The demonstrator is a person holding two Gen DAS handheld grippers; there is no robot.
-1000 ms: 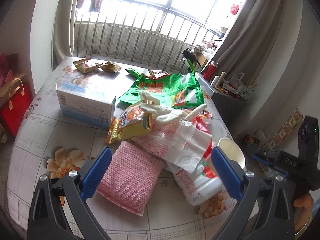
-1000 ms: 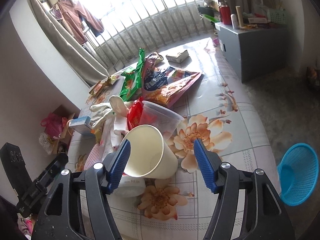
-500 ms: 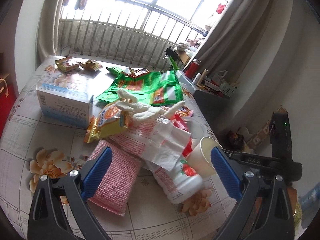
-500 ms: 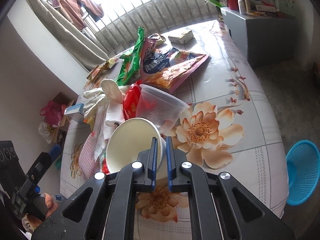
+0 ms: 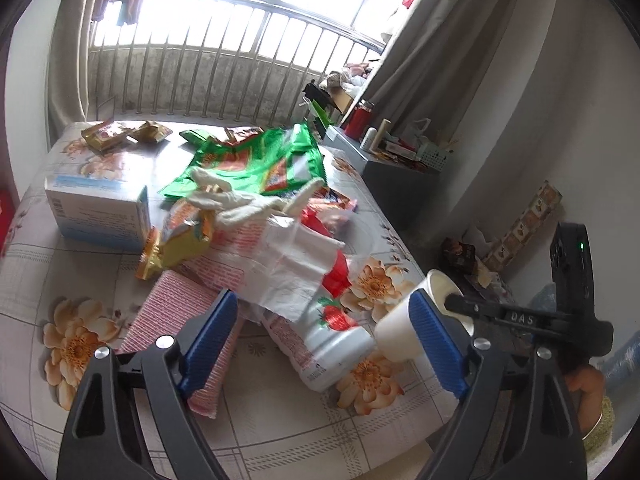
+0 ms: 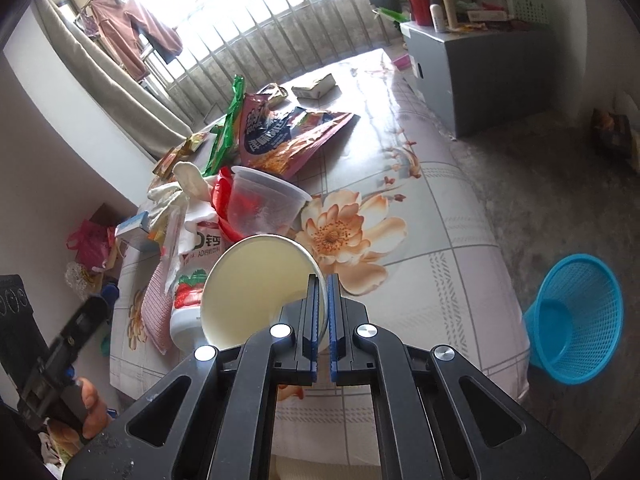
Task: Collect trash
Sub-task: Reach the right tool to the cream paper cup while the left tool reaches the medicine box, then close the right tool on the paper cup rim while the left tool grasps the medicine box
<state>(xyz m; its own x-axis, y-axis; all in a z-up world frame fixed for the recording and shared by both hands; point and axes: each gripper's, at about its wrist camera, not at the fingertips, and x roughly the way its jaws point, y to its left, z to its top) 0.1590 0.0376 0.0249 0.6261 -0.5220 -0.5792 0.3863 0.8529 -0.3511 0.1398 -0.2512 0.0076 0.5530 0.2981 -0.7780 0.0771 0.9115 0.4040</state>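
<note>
The right gripper pinches the rim of the paper cup, tilted above the table edge. Keep the pinch firm and carry it level to the blue basket on the floor. The left gripper hangs wide apart, empty.

"DAS" stands on the black gripper bar; the strawberry bottle reads "AD钙" (partly hidden); the purple snack bag bears Chinese characters, not clearly legible.
</note>
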